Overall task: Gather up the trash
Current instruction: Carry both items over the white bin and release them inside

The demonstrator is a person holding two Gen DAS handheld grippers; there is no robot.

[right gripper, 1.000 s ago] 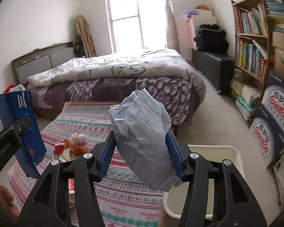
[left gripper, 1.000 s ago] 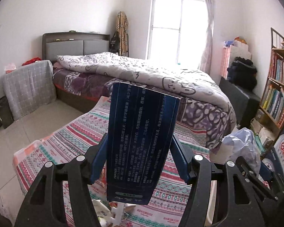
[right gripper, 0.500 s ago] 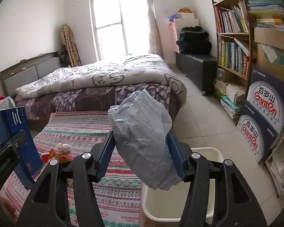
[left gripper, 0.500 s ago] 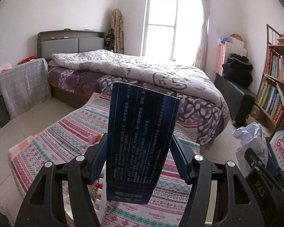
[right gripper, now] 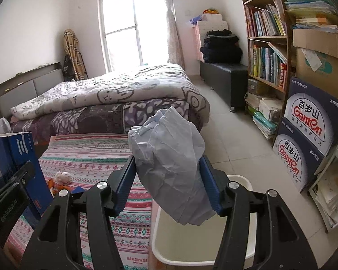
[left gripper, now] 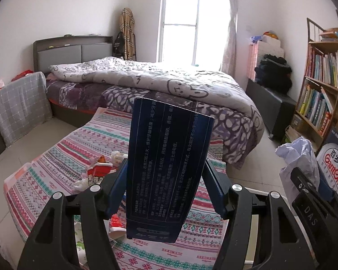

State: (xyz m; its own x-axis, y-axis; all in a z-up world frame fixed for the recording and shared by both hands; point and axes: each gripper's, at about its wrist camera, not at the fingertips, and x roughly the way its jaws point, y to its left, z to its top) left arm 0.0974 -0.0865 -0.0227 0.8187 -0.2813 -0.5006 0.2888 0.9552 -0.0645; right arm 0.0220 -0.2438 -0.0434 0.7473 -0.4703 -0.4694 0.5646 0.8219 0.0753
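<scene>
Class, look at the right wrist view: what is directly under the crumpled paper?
Under the paper, held by the right gripper, sits the white bin. Its visible inside looks bare; paper and gripper hide the rest.

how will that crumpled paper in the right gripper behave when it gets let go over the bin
The crumpled paper looks thin and creased, so it is probably very light and may drift rather than drop straight. It bulges past the right gripper and sags below it, suggesting it squashes easily. Its lower end hangs over the white bin, so it likely lands inside.
</scene>
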